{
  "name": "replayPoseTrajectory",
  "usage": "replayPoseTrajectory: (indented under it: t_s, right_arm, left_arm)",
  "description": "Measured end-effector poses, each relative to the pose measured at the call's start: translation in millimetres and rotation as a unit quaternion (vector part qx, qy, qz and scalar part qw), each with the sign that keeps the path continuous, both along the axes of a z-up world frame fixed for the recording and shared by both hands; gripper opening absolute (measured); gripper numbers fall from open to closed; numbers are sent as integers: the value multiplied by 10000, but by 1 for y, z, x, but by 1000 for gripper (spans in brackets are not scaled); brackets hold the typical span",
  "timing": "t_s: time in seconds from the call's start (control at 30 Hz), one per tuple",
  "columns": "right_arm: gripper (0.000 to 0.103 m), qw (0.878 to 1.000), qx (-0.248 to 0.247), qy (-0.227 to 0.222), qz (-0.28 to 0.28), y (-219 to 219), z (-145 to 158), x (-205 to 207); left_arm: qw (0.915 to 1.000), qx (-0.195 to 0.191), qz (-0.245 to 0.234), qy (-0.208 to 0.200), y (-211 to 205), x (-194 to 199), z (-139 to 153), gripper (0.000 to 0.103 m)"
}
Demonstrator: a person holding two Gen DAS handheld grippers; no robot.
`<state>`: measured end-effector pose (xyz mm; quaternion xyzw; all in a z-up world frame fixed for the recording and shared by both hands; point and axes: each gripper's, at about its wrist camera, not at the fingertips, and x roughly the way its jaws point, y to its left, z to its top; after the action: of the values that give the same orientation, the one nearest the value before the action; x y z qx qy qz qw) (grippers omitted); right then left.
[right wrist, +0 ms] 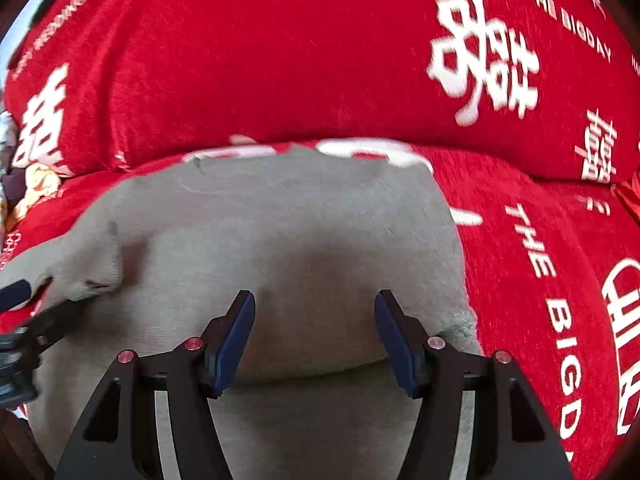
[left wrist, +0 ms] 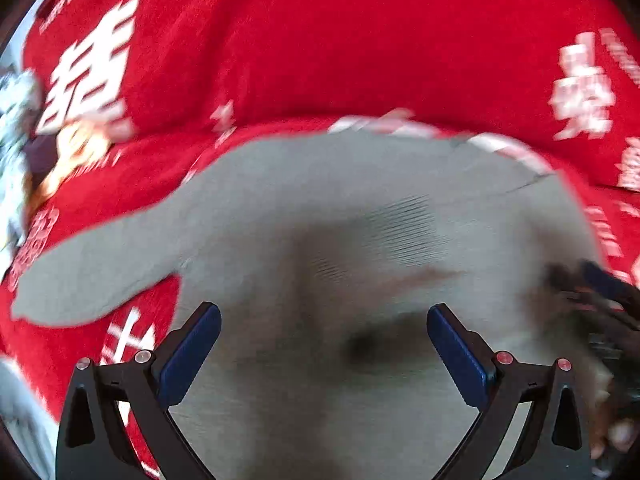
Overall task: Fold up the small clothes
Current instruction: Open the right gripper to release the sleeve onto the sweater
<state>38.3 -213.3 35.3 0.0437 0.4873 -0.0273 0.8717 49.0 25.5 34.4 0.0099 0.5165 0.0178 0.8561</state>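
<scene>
A small grey garment [left wrist: 320, 200] lies spread on the red cover, blurred by motion, with one sleeve [left wrist: 80, 280] stretching out to the left. My left gripper [left wrist: 322, 310] hangs over the garment's near part, open, with nothing between its blue pads. In the right wrist view the same grey garment [right wrist: 280, 220] shows a folded edge near the bottom. My right gripper [right wrist: 315, 296] stands open above it and holds nothing. The left gripper's blue fingertip [right wrist: 16, 292] shows at the left edge beside a bunched sleeve. The right gripper [left wrist: 600, 288] is a blur at the right edge of the left wrist view.
A red plush cover [right wrist: 520, 260] with white characters and lettering lies under the garment. A red cushion [right wrist: 280, 60] rises just behind it. A heap of other clothes, pale patterned [left wrist: 16, 120] and orange-yellow [right wrist: 36, 184], lies at the far left.
</scene>
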Motion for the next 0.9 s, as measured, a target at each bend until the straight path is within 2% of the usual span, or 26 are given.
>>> replayPoseTrajectory:
  t_s: [0.1,0.2,0.33,0.4,0.47,0.53,0.67,0.8,0.9]
  right_arm:
    - [65,9996,266,-133,-25,-19,-1,-9]
    - [65,9995,268,-173,52,-23,4,-16]
    - [66,9990,205,-394,-15,-27,21,-17]
    - [66,9985,213,-495,19,-29,28,-7]
    - [67,9987,190,-478,6,-30,29,8]
    - [67,9984,380,-414,-4,-35,24,27]
    - [67,9966,720,223,-324,-56,-8,79]
    - [66,9968,610,270,-445,-68,-18,103]
    - [67,9971,486,380,-451,-68,-16,112]
  left_arm:
    - [9970,-151,715,259,37,6,-13,103]
    - [9922,-354,1152,308,66,0,-17,103]
    - [9851,-146,1703,181,82,-7,-12,103]
    - [9862,-310,1616,197,78,-6,-10,103]
    - [9899,-296,1378,145,62,-4,-7,103]
    - [9935,-326,1090,71,43,0,-4,103]
    - [9974,-370,612,100,14,9,-7,103]
    - [9976,-186,585,327,12,23,-25,103]
    - [9978,-176,586,268,17,24,-22,103]
